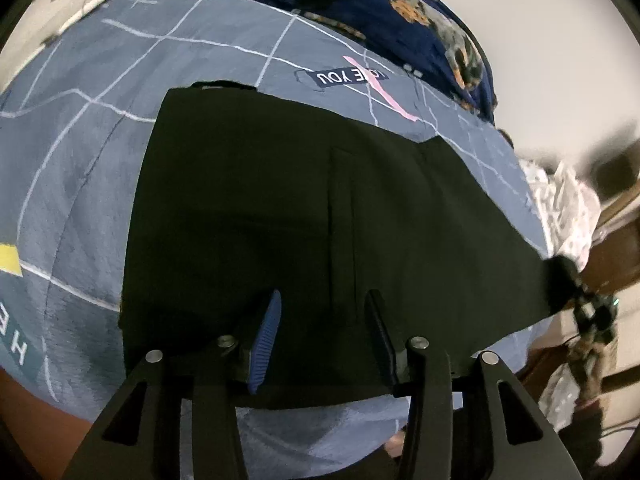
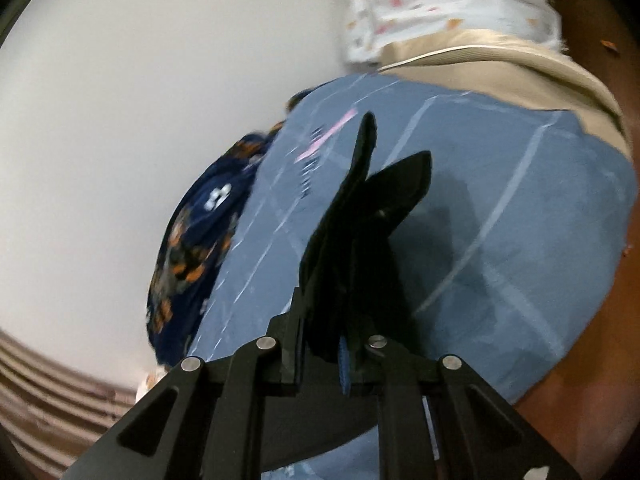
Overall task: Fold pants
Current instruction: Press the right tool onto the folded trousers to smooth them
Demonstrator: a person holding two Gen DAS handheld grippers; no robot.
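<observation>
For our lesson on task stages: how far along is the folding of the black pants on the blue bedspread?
Done: the black pants lie mostly flat on the blue grid-patterned bedspread. In hand: the right gripper is shut on a raised end of the black fabric, while the left gripper hovers open over the near edge. Left: laying that lifted end across and finishing the folds.

A blue-grey bedsheet (image 1: 80, 152) with white lines covers the bed; a navy floral blanket (image 1: 400, 4) lies bunched at its far edge.
</observation>
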